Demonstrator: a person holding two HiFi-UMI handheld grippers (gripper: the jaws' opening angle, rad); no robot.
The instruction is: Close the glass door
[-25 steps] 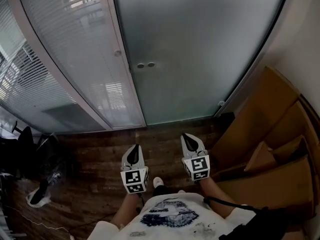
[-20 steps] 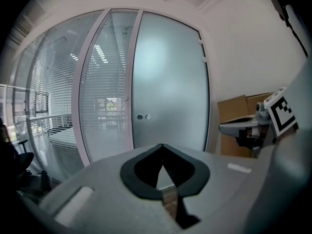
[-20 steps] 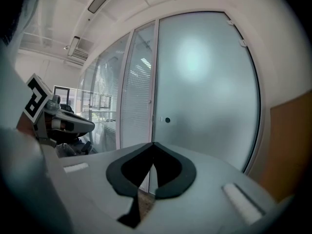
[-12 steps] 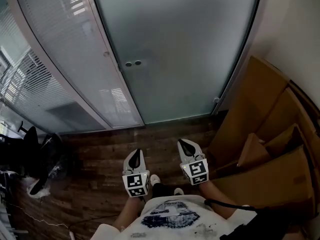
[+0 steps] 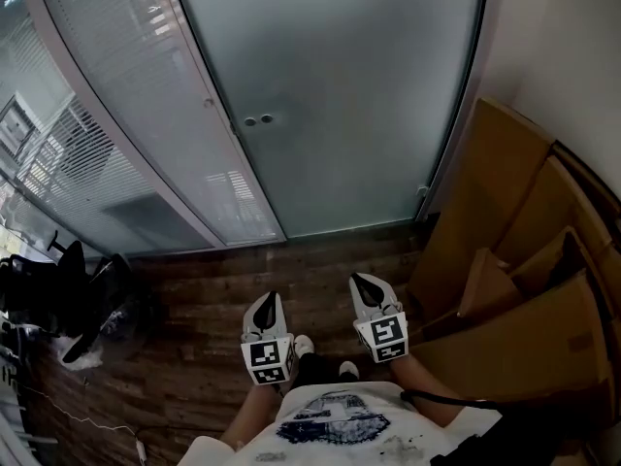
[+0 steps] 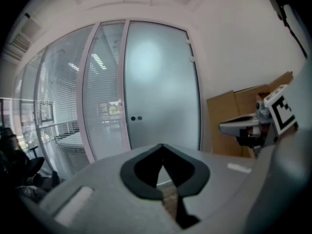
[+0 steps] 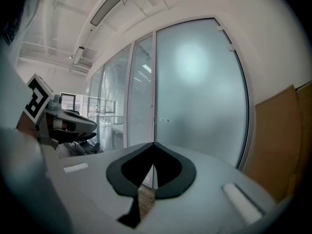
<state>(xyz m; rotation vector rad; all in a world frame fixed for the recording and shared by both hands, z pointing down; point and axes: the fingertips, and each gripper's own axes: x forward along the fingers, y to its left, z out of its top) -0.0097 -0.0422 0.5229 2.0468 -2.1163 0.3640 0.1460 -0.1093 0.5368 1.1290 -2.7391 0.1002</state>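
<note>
The frosted glass door (image 5: 359, 95) fills the top of the head view, with two small round fittings (image 5: 258, 120) near its left edge. It lies flush in its frame against the blind-covered glass panel (image 5: 126, 115). My left gripper (image 5: 269, 300) and right gripper (image 5: 362, 281) are held low in front of my body, side by side above the wooden floor. They point at the door and stand well short of it. Each has its jaws shut with nothing between them. The left gripper view shows the door (image 6: 161, 82) beyond the left gripper (image 6: 162, 146); the right gripper view shows the door (image 7: 200, 91) beyond the right gripper (image 7: 153, 144).
Flattened cardboard boxes (image 5: 505, 250) lean against the wall at the right, close to my right arm. A dark chair and clutter (image 5: 68, 289) stand at the left by the glass partition. Dark wooden floor (image 5: 204, 299) lies between me and the door.
The view has shifted: the door's right edge has slid left and stands more upright, and the cardboard boxes fill more of the right side. Both grippers stay shut, side by side before my body.
</note>
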